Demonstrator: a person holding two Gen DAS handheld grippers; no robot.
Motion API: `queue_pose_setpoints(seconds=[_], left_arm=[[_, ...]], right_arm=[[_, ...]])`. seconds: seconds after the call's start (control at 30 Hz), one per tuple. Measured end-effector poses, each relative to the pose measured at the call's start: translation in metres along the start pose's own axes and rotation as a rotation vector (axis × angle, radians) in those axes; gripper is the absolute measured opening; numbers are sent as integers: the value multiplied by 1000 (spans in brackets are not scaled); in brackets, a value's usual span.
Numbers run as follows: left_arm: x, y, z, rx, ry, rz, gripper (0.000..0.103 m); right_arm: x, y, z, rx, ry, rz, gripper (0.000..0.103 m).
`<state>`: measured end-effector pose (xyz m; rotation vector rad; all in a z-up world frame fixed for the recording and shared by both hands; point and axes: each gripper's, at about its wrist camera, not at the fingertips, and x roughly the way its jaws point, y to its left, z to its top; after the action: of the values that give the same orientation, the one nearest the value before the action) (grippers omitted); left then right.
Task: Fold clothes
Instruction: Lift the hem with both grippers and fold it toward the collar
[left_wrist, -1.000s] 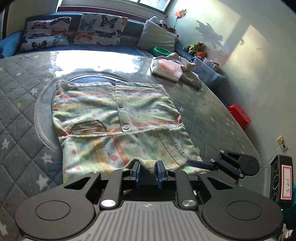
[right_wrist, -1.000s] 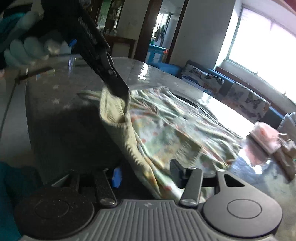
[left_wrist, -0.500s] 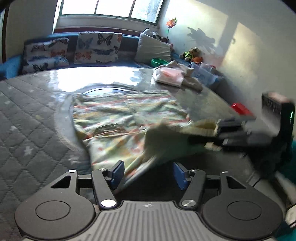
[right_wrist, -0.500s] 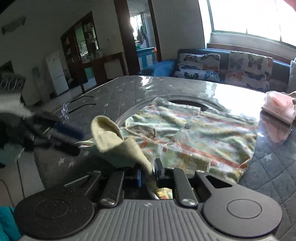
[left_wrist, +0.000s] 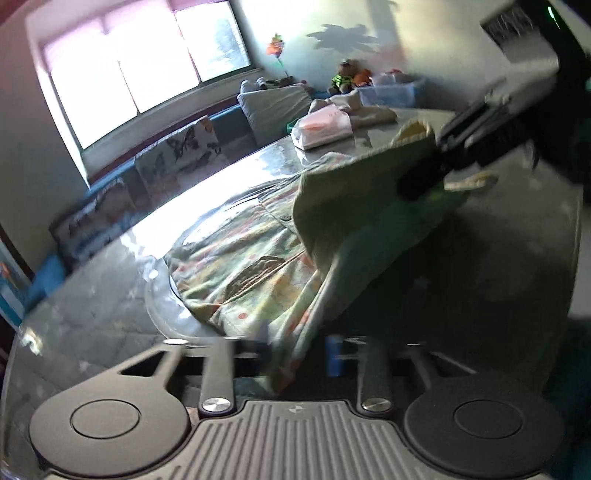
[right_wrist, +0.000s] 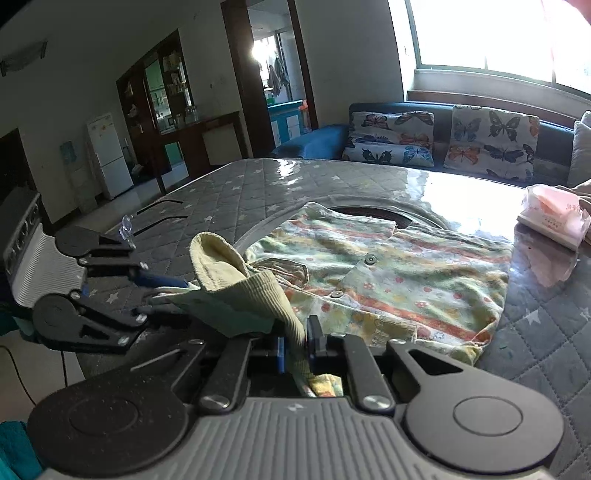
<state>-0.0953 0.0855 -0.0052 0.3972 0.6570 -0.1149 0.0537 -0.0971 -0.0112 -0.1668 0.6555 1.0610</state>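
The patterned garment (right_wrist: 388, 280) is lying on the quilted table (right_wrist: 236, 192) ahead of both grippers, its ribbed cuff (right_wrist: 236, 280) being lifted. The right gripper (right_wrist: 295, 347) is clamped on that cuff. The left gripper (left_wrist: 299, 354) is closing, cloth being caught between its jaws. The cuff is best being carried low and taut over the body. Bare table is lying left; a pink packet (right_wrist: 550, 218) is sitting far right.

Left gripper (left_wrist: 299, 350) housing: showing grey ribbed plastic, flanked by two black round discs.
Linkage: black bars pivoting on silver screws.
Pads (left_wrist: 335, 354): wearing blue, blurred in the left wrist view.
Right gripper (right_wrist: 295, 349): showing the same grey ribbing, black discs, blue pads (right_wrist: 280, 354).
Sleeve: teal fabric showing at bottom left of the right wrist view.
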Motion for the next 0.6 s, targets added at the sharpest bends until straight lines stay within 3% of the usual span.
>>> queue_pose_setpoints(seconds=[0.27,0.6], left_arm=[[-27,-2,-2,-28,-73,-40,8],[-107,-16,0,-101,-124,-196,8]], right_arm=[[-32,19,-12,-52,-63,-2,5],[-101,41,-17,-53,-40,84,5]])
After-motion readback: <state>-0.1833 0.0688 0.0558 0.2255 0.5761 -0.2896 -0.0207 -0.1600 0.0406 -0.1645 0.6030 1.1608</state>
